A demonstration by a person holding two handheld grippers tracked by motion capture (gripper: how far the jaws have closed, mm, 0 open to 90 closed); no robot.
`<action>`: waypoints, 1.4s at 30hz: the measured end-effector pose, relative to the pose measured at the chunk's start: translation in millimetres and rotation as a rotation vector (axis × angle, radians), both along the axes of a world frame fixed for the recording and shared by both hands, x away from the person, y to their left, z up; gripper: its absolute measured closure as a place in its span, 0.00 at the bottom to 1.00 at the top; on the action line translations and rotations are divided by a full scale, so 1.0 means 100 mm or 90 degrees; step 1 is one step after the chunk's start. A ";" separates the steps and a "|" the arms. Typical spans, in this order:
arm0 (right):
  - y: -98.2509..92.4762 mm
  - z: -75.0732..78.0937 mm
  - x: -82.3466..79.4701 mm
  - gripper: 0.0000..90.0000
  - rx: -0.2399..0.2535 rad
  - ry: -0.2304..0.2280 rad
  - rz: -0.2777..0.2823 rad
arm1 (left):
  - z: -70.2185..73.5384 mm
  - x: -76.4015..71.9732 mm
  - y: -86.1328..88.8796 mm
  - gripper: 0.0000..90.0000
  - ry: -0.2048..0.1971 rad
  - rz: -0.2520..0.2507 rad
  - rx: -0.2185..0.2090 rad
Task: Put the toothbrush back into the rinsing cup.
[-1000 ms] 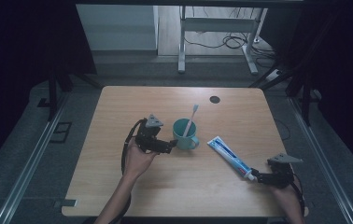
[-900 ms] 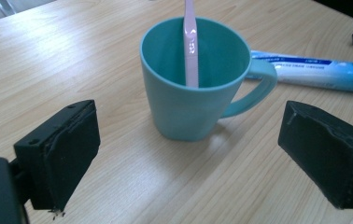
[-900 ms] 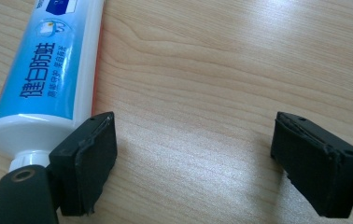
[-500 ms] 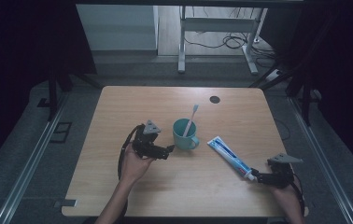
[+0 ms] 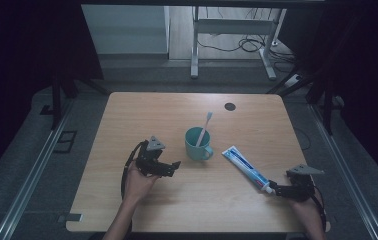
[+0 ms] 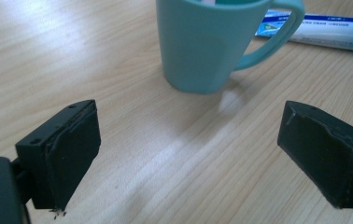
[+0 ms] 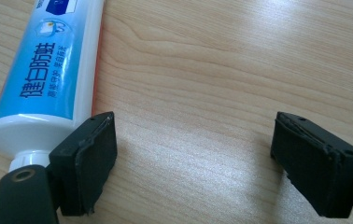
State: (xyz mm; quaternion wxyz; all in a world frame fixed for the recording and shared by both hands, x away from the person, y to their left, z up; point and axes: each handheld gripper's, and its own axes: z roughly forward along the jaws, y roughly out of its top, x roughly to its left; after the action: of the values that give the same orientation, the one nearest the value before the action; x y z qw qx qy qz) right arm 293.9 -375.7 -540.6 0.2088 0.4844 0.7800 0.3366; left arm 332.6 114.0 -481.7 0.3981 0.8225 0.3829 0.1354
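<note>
Right gripper (image 7: 193, 158), jaws wide apart and holding nothing, rests on the table (image 5: 142, 115). The toothpaste tube (image 7: 48, 74) lies just outside its left jaw, cap end nearest, long axis running away from the gripper; the blue label carries Chinese characters. Left gripper (image 6: 188, 154), jaws likewise apart and empty, faces the teal mug (image 6: 202, 42) just ahead, handle toward the tube, toothbrush (image 5: 203, 129) standing inside.

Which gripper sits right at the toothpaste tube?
The right gripper: its open jaws sit at the cap end of the toothpaste tube, tube beside them, not between. The left gripper, also open, faces the teal mug.
</note>
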 end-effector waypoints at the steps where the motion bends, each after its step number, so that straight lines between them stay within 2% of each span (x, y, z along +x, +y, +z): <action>1: 0.00 0.00 0.00 0.16 0.000 0.000 0.000 | -0.02 0.00 0.01 0.07 0.002 -0.002 0.001; 11: 0.00 0.00 0.00 0.16 0.000 -0.001 -0.001 | -0.17 -0.08 0.00 0.07 -0.003 -0.009 0.044; 24: 0.01 0.00 0.00 0.16 0.000 -0.001 -0.004 | -0.51 -0.20 0.05 0.07 0.023 0.004 0.035; 27: 0.01 0.00 0.00 0.16 0.000 0.000 -0.005 | -0.57 -0.23 0.07 0.07 0.029 0.009 0.045; 34: 0.01 0.00 0.00 0.16 0.000 -0.001 -0.006 | -0.62 -0.27 0.07 0.07 0.039 0.014 0.063; 38: 0.01 0.00 0.00 0.16 0.000 -0.001 -0.005 | -0.63 -0.28 0.05 0.06 0.035 0.016 0.076; 42: 0.01 0.00 0.00 0.16 0.000 -0.001 -0.005 | -0.63 -0.28 0.04 0.06 0.036 0.020 0.077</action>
State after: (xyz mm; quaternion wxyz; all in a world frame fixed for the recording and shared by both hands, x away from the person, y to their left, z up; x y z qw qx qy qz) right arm 293.6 -375.1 -540.7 0.2109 0.4875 0.7778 0.3361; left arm 304.2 118.2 -544.7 0.3346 0.8424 0.3980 0.1415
